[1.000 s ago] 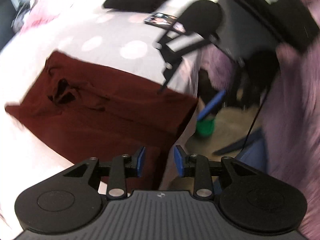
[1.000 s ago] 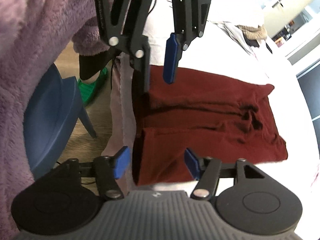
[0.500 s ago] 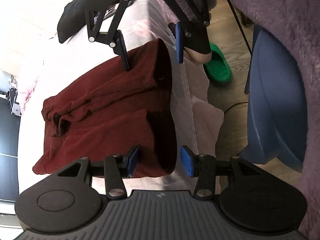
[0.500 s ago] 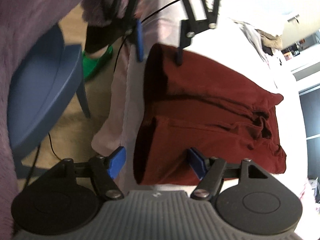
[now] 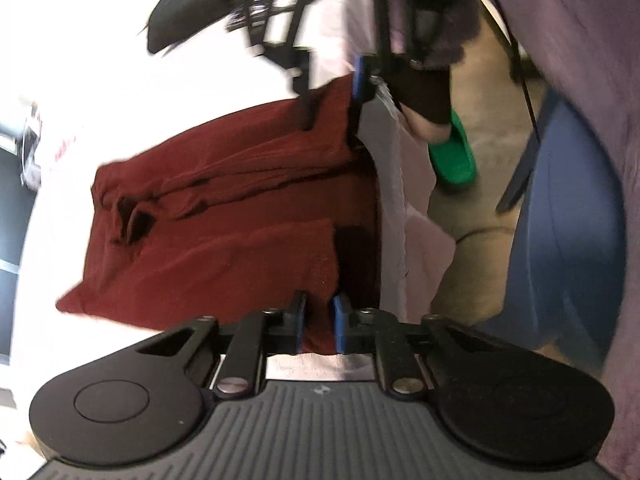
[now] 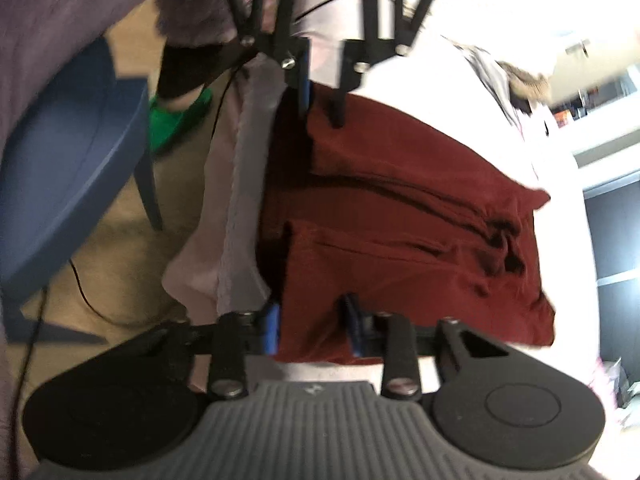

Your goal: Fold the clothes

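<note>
Dark red garment lies partly folded on the bed, its near edge at the bed's side. Half a second back both grippers' jaws stood spread over that edge; now left gripper and right gripper have narrowed onto the hem corners, pinching cloth. Likely the grasp for carrying the next fold across

bed edge: blue chair close beside | bed top beyond garment: open
</note>
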Tool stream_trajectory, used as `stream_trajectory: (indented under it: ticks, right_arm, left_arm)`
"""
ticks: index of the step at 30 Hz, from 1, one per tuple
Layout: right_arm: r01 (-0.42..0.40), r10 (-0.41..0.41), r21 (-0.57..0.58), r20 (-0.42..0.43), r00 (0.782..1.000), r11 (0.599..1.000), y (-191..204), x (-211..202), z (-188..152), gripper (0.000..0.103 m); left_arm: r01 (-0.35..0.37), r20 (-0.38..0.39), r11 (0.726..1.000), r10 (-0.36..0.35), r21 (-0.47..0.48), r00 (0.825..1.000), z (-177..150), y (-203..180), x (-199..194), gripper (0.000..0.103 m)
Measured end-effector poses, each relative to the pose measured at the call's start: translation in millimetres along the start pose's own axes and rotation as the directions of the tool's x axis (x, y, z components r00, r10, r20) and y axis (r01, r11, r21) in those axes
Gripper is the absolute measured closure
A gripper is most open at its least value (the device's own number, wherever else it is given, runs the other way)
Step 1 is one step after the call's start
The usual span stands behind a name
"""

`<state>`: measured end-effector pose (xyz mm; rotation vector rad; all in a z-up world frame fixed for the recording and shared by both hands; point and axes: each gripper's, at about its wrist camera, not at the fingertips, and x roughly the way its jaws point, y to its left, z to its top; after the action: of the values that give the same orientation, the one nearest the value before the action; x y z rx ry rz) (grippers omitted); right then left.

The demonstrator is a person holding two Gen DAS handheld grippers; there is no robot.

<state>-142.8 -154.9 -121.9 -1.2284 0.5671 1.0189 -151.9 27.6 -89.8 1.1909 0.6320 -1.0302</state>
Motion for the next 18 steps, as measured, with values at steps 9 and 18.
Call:
stream_trajectory:
  ticks: [9, 18]
  right_arm:
    - [0.001, -0.014, 0.182, 0.07, 0.997, 0.983, -44, -45, 1, 0.091]
    - [-0.017, 0.0, 0.17, 0.098, 0.995, 0.985, -87, -65, 2, 0.092]
  left_arm:
    - [0.048, 0.024, 0.986, -0.044, -0.157, 0.999, 4, 51, -32, 0.098]
    - [0.117, 0.014, 0.987, -0.116, -0.106, 0.993, 22, 94, -44, 0.098]
